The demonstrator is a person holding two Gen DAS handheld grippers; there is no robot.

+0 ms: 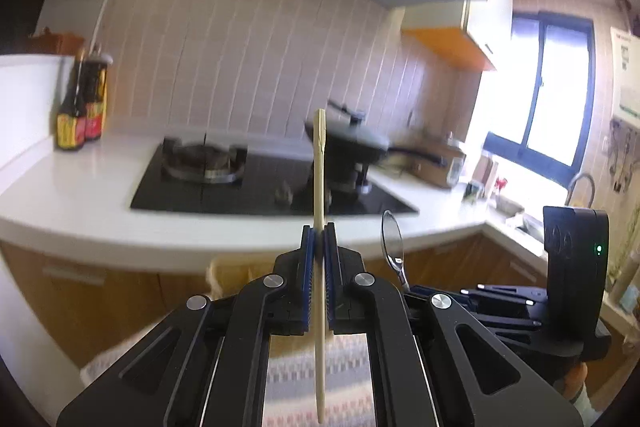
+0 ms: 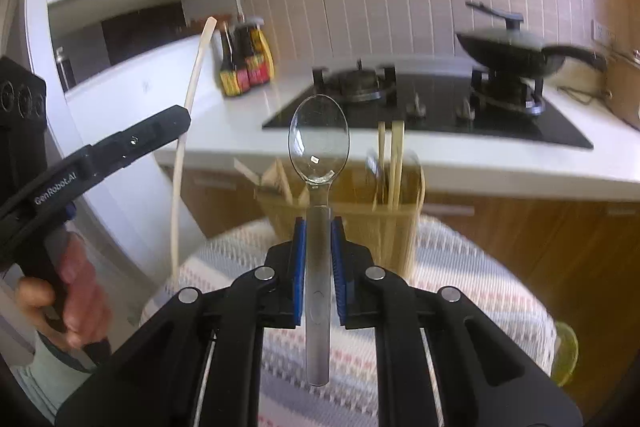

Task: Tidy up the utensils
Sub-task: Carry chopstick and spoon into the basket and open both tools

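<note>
two sauce bottles (image 1: 80, 103) on white counter (image 1: 80, 195) beside black hob (image 1: 248, 183)

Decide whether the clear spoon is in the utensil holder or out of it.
Out. The right gripper is shut on the clear spoon by its handle, bowl up, in front of the utensil holder.

The utensil holder (image 2: 340, 203) is smeared by motion blur, its contents hard to sort. The clear spoon (image 2: 318, 187) hides its middle. The wok (image 2: 508, 47) at the hob's right edge blurs too.
</note>
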